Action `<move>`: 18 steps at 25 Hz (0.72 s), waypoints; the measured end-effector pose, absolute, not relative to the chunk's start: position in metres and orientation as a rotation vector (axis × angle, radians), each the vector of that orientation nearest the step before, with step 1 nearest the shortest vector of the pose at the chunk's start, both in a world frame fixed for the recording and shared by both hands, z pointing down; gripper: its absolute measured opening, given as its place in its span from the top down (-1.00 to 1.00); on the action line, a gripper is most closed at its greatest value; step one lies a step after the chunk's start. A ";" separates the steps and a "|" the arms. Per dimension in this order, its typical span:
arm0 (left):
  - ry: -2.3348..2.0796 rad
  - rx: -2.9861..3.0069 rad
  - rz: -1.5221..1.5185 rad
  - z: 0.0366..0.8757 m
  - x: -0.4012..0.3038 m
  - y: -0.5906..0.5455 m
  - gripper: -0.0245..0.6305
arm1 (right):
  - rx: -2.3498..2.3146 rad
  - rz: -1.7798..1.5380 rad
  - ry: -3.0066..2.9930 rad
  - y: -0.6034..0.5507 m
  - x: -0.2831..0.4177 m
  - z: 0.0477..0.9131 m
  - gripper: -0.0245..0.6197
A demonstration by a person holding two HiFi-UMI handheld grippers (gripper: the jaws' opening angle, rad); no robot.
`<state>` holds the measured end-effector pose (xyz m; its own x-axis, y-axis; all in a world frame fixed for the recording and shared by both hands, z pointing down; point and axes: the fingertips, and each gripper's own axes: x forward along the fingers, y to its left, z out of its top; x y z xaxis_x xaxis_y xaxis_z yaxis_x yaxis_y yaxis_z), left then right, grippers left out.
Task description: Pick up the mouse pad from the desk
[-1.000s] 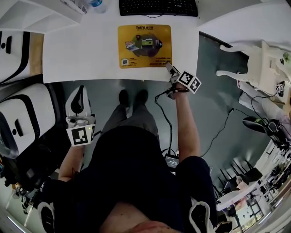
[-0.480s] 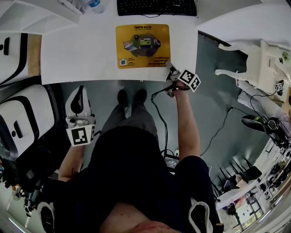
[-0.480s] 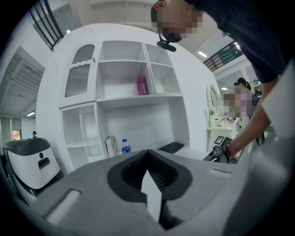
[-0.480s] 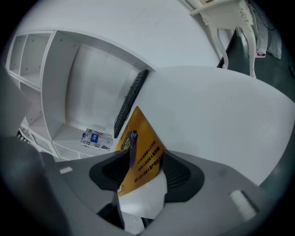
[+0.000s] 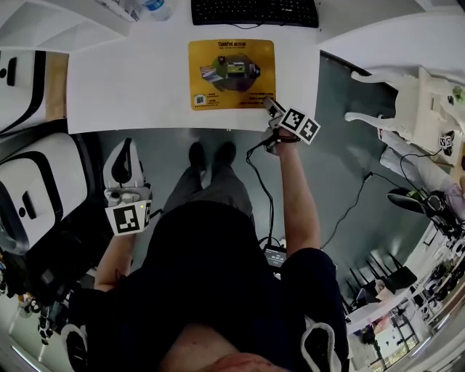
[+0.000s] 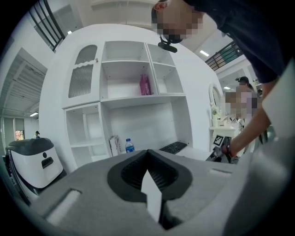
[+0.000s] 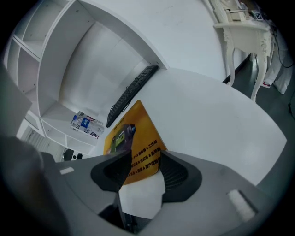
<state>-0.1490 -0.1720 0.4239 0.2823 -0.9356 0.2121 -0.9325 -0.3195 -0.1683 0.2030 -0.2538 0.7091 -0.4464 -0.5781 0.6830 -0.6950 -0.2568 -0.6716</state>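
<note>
As the left gripper (image 6: 147,156) idles clenched and empty, jaws of the right gripper (image 7: 140,159) — parted, just closing — flank the near corner of the mouse pad (image 7: 131,136).

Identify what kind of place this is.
Probably an office or demo workspace: a white desk carries a keyboard and a yellow mouse pad, and white built-in shelves stand behind it.

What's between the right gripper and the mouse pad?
Nothing: its own view shows the right gripper straddling a corner of the mouse pad on the desk, jaws apart, having just been closing.
</note>
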 end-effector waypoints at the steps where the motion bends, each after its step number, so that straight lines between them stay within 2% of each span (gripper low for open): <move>1: 1.833 -2.503 -0.429 0.424 -0.152 -0.172 0.92 | 1.602 1.805 -1.837 -0.252 0.204 0.710 0.32; 4: 1.840 -2.497 -0.423 0.424 -0.154 -0.173 0.92 | 1.621 1.839 -1.800 -0.245 0.210 0.711 0.32; 6: 1.840 -2.496 -0.419 0.423 -0.154 -0.173 0.92 | 1.633 1.901 -1.775 -0.237 0.215 0.713 0.22; 8: 1.835 -2.501 -0.418 0.423 -0.154 -0.173 0.92 | 1.650 1.924 -1.762 -0.233 0.218 0.715 0.33; 16: 1.814 -2.517 -0.416 0.425 -0.149 -0.178 0.92 | 1.687 2.088 -1.783 -0.244 0.216 0.712 0.29; 18: 1.816 -2.516 -0.416 0.425 -0.148 -0.177 0.92 | 1.684 2.115 -1.791 -0.249 0.215 0.712 0.34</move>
<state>-0.1480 -0.1772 0.4246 0.2919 -0.9337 0.2075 -0.9308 -0.3272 -0.1627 0.2151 -0.2488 0.7123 -0.4569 -0.6381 0.6197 -0.5059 -0.3866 -0.7711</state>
